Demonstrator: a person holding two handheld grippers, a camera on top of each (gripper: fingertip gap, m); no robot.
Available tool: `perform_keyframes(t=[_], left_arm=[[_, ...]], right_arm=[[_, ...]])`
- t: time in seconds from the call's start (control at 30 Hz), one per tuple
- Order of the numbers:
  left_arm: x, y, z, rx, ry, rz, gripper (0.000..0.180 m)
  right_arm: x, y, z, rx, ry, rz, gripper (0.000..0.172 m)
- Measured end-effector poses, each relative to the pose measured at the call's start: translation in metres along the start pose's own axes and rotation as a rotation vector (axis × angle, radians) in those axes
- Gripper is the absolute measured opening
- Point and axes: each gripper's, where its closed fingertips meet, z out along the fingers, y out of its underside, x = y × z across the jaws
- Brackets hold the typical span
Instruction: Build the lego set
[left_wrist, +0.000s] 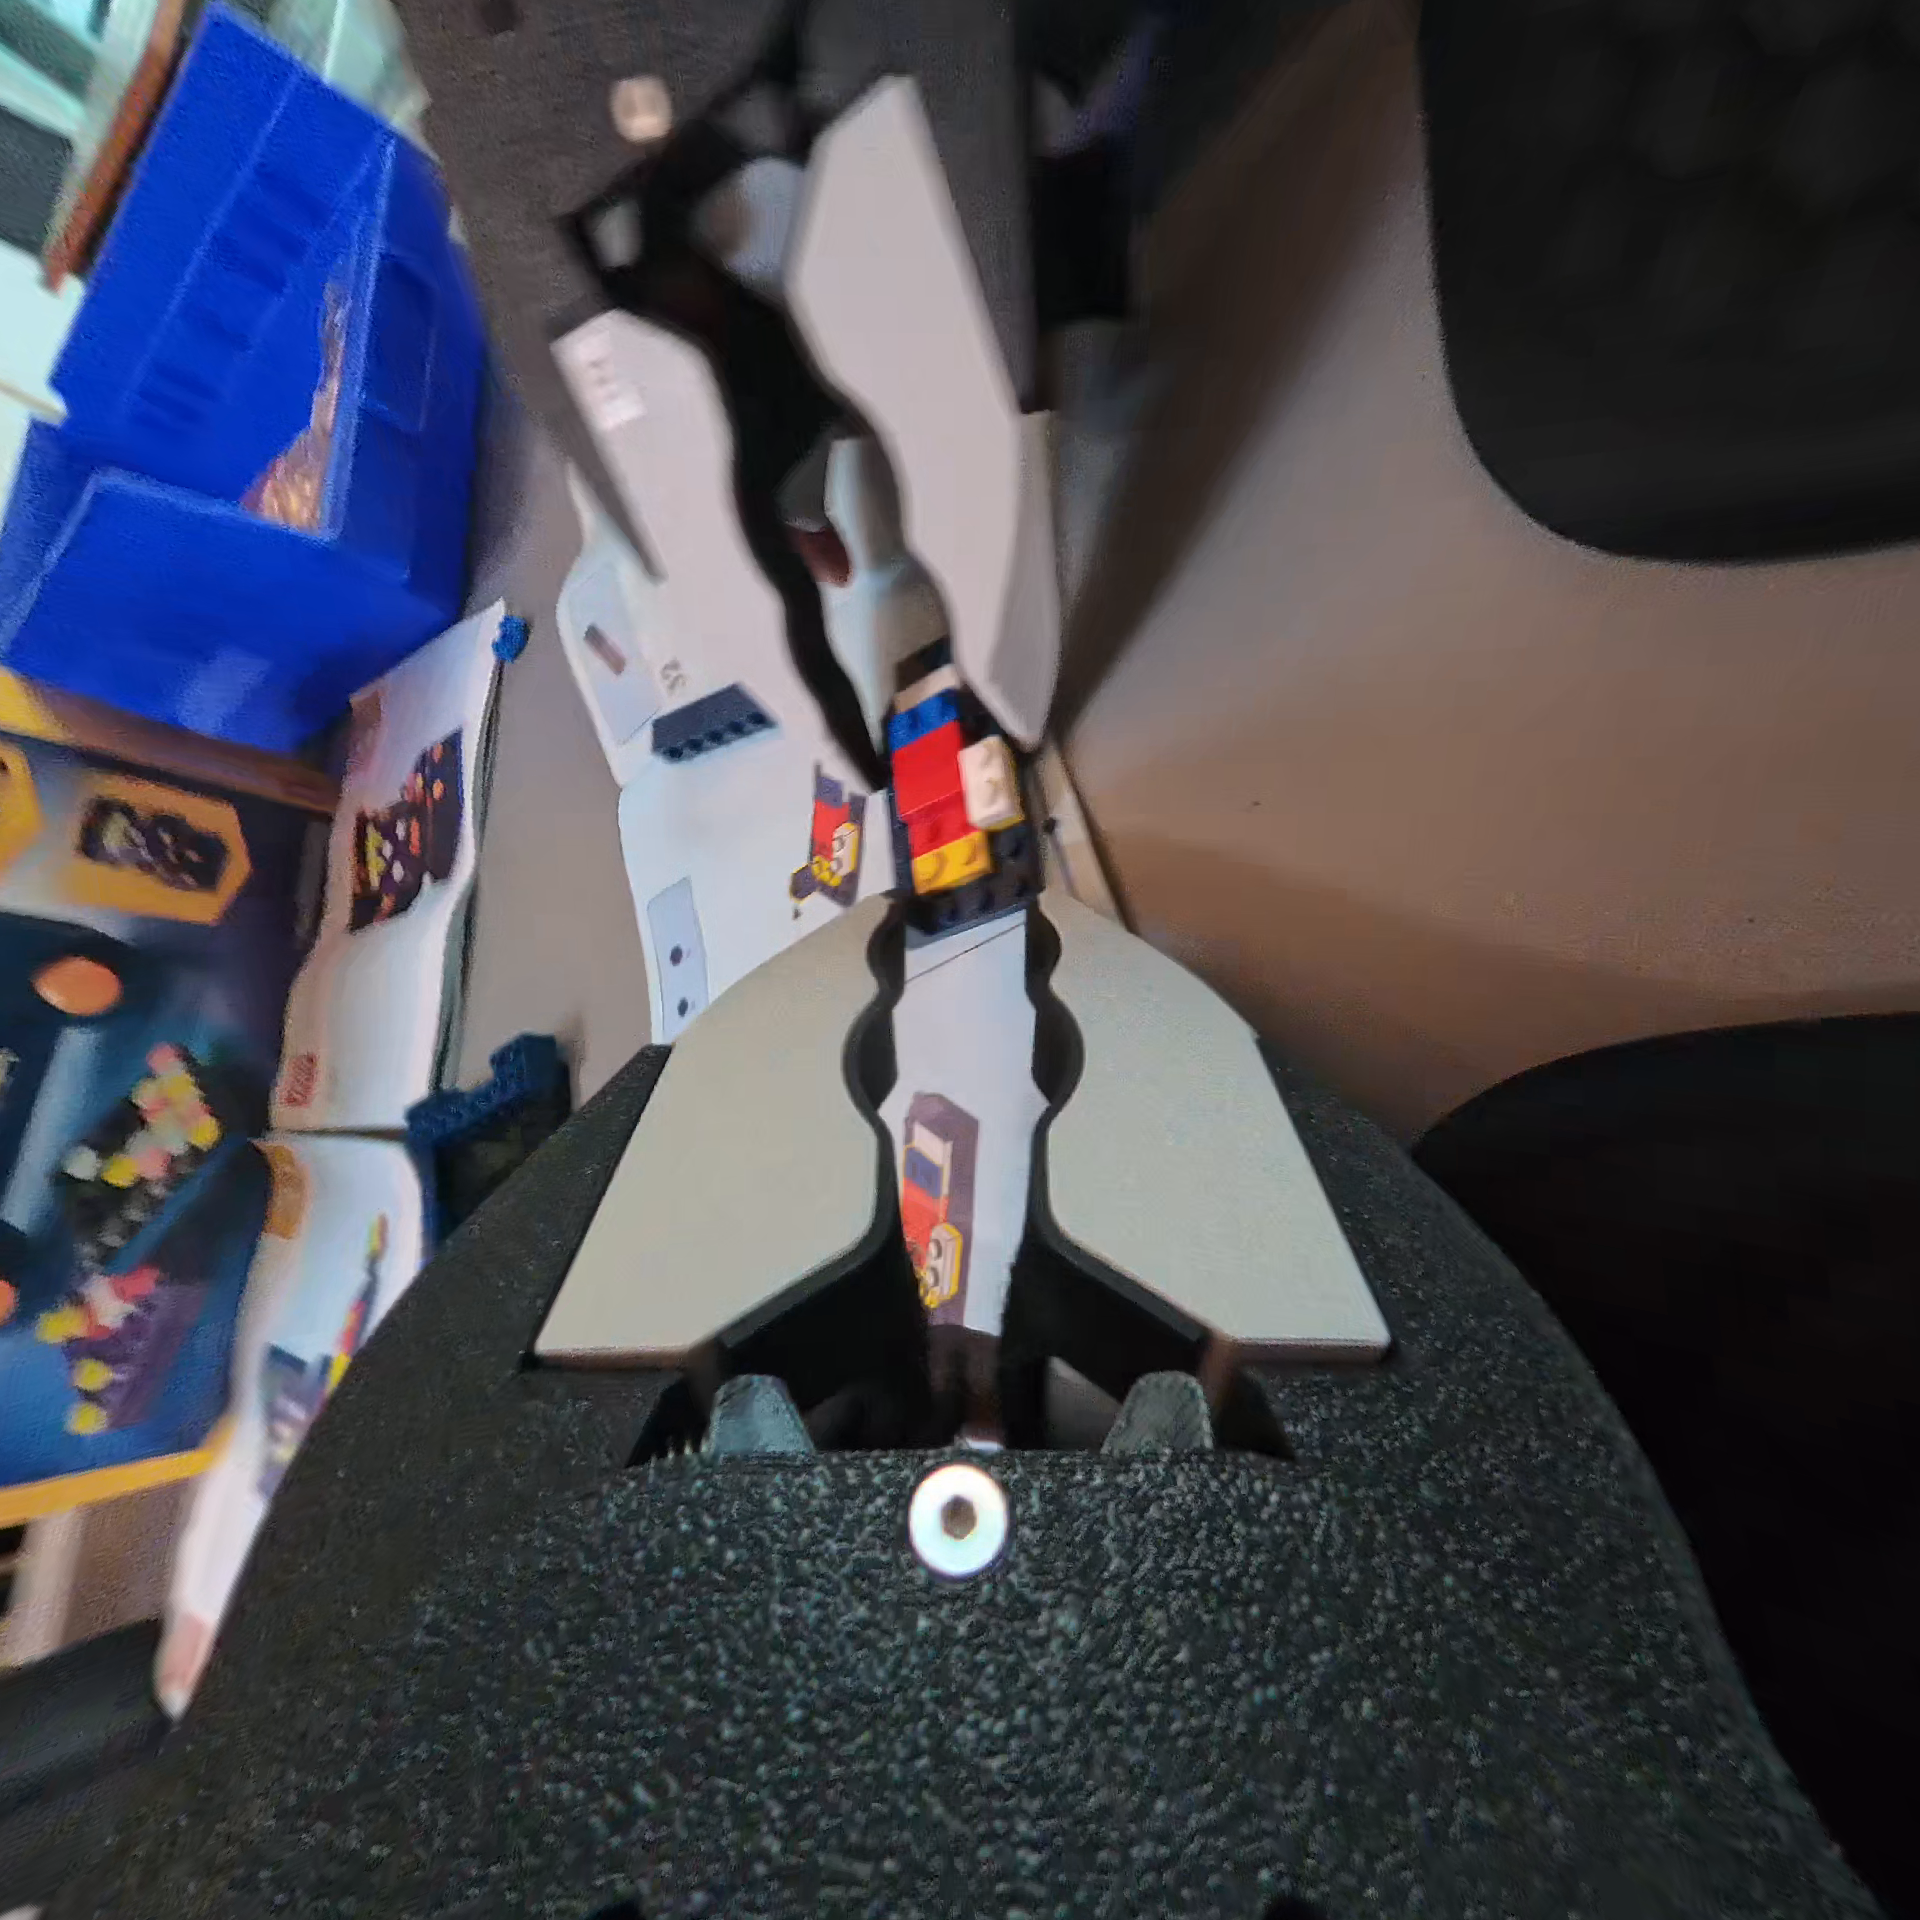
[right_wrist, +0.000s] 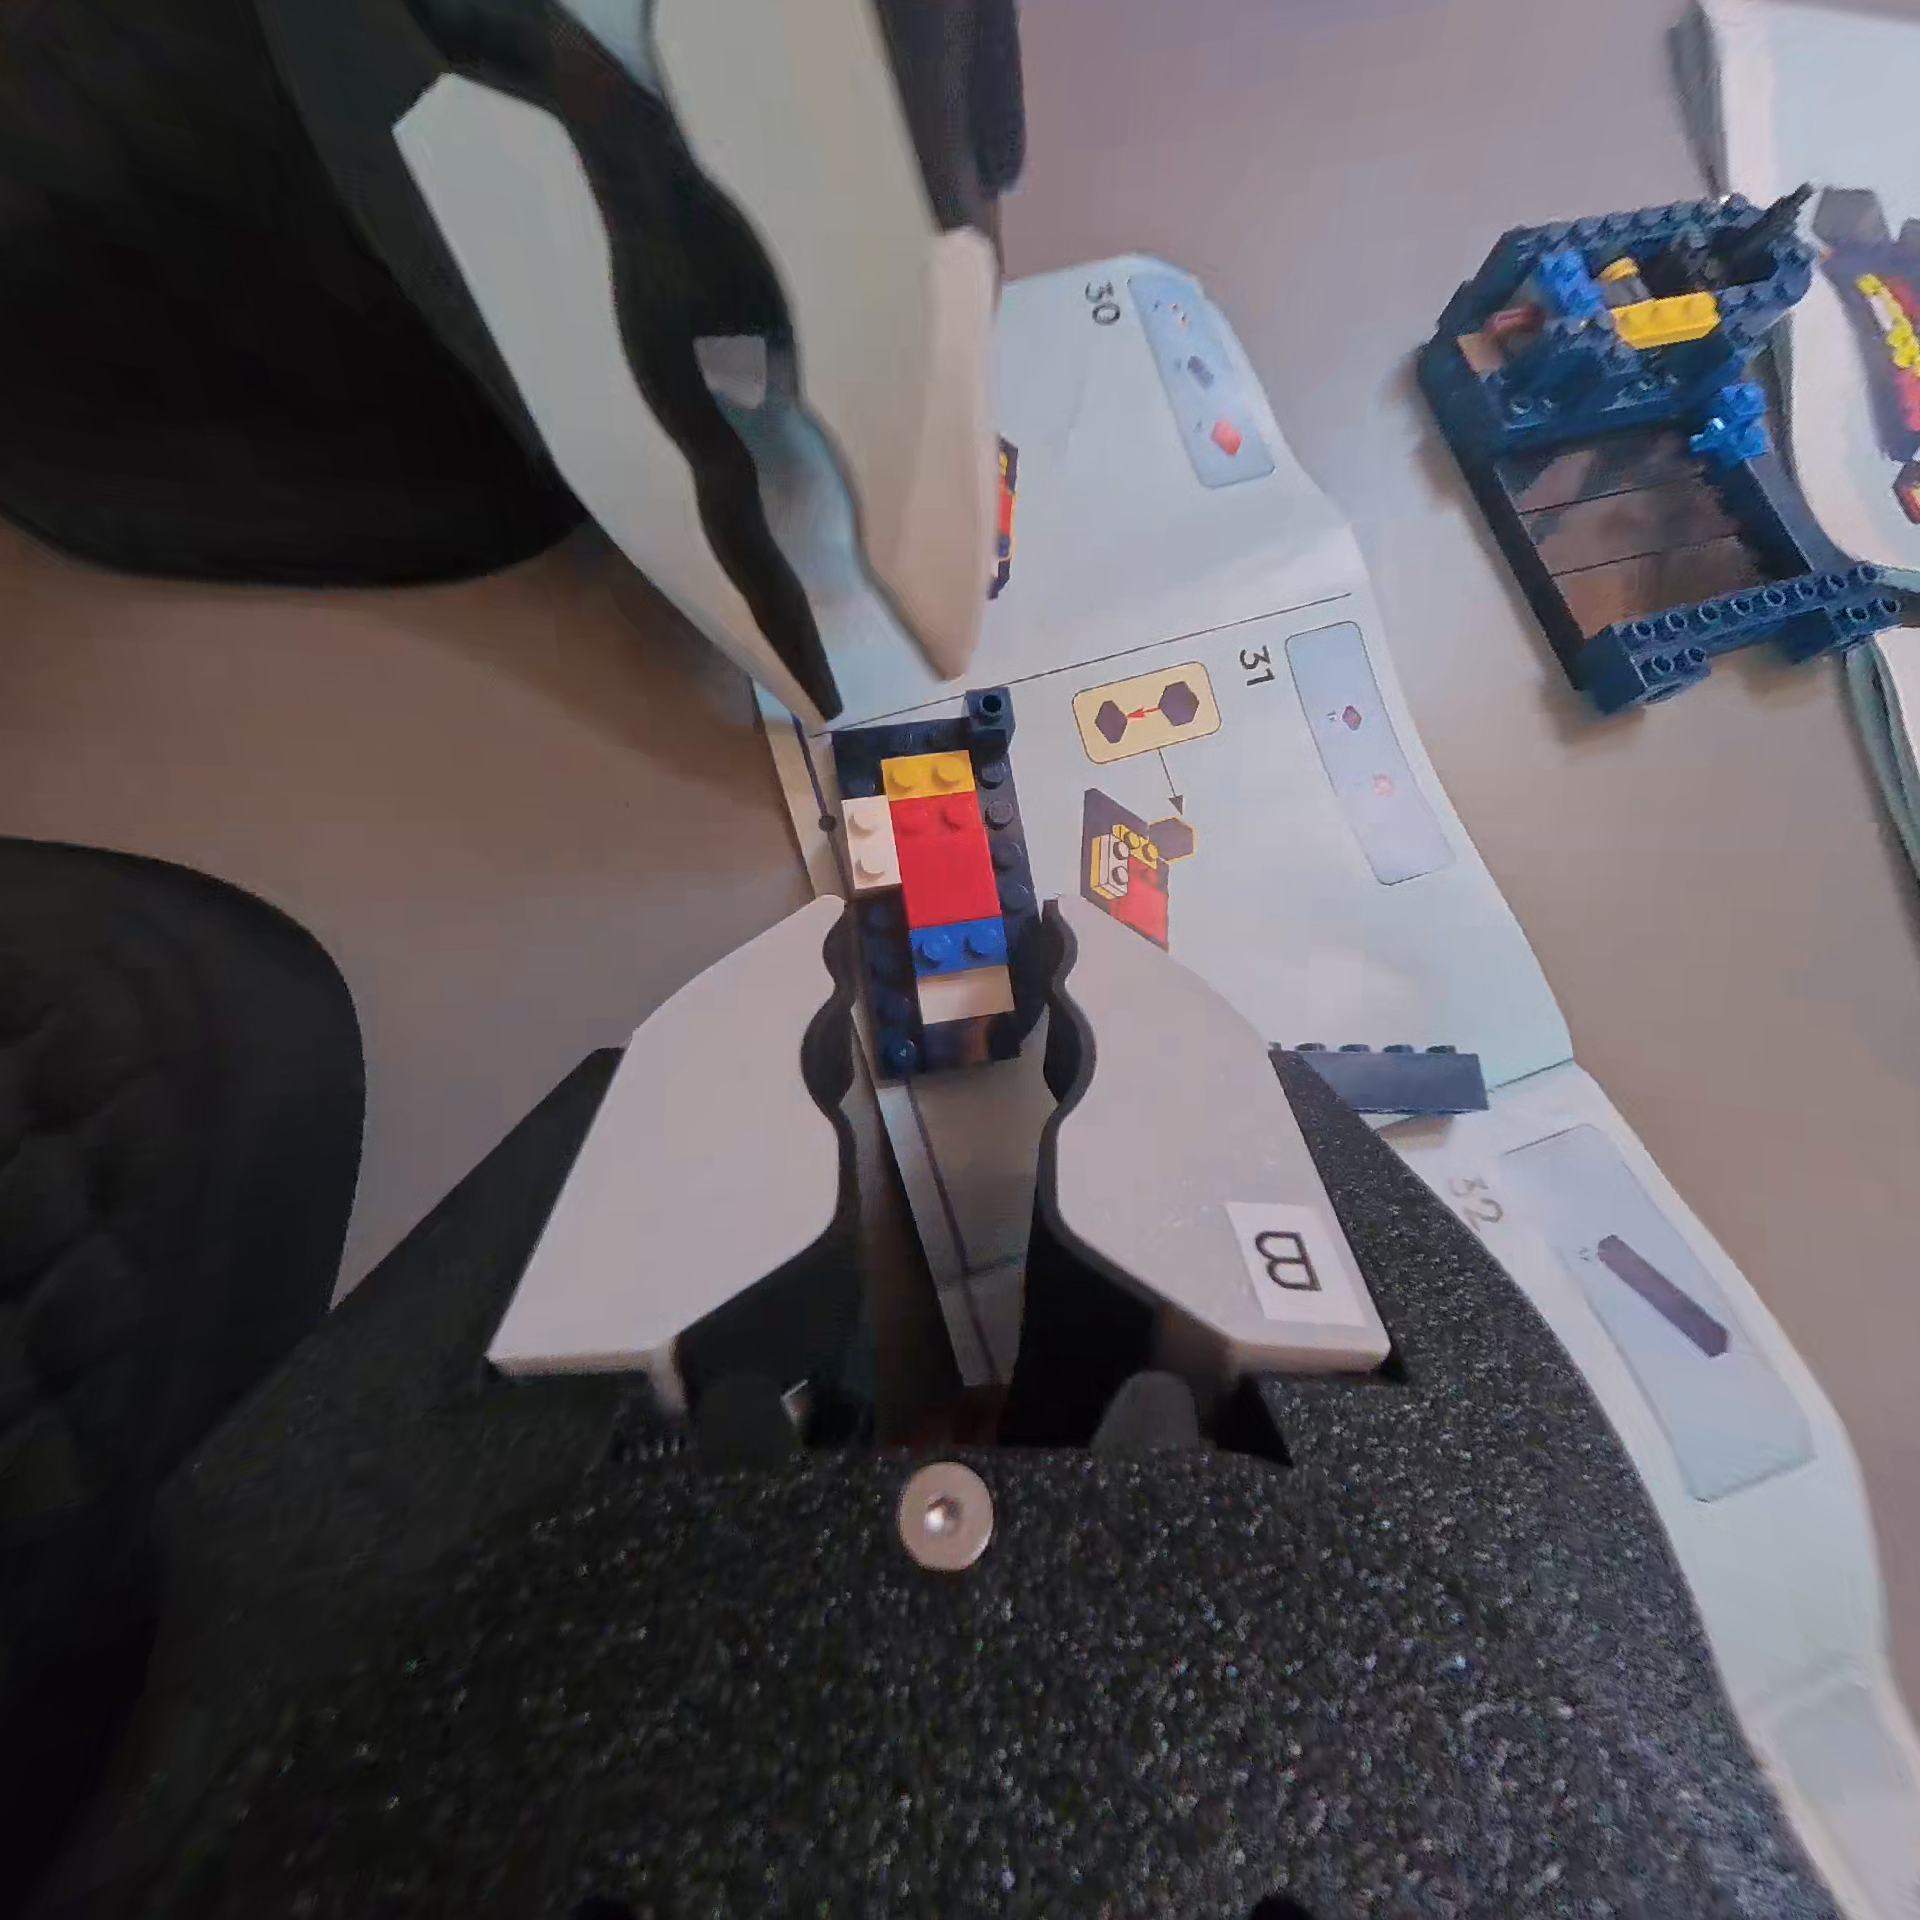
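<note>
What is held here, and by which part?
Right gripper clamps the brick assembly by its base plate's long edges at the blue-brick end. Left gripper holds nothing.

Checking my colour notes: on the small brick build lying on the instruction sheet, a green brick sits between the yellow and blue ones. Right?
Not green: the brick between the yellow brick and blue brick is red, as the right wrist view shows. The brick build does lie on the instruction sheet.

Both grippers (left_wrist: 956, 914) (right_wrist: 940, 966): speckled black bodies, pale grey, seemingly wavy-edged fingers, silver screw.
</note>
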Motion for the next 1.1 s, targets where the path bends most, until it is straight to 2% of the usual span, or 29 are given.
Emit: perform_keyframes(t=[0.13, 0.2, 0.4, 1.1], left_arm=[[-0.013, 0.016, -0.004, 0.034, 0.045, -0.206, 0.035], [-0.004, 0.022, -0.001, 0.067, 0.13, -0.241, 0.028], [0.002, 0.021, -0.002, 0.073, 0.162, -0.206, 0.02], [0.003, 0.02, -0.002, 0.077, 0.155, -0.182, 0.017]], right_arm=[[0.0, 0.0, 0.0, 0.026, 0.005, 0.017, 0.033], [0.0, 0.001, 0.0, 0.025, 0.008, 0.023, 0.033], [0.0, 0.002, 0.0, 0.023, 0.002, 0.035, 0.033], [0.0, 0.002, 0.0, 0.021, -0.004, 0.05, 0.034]])
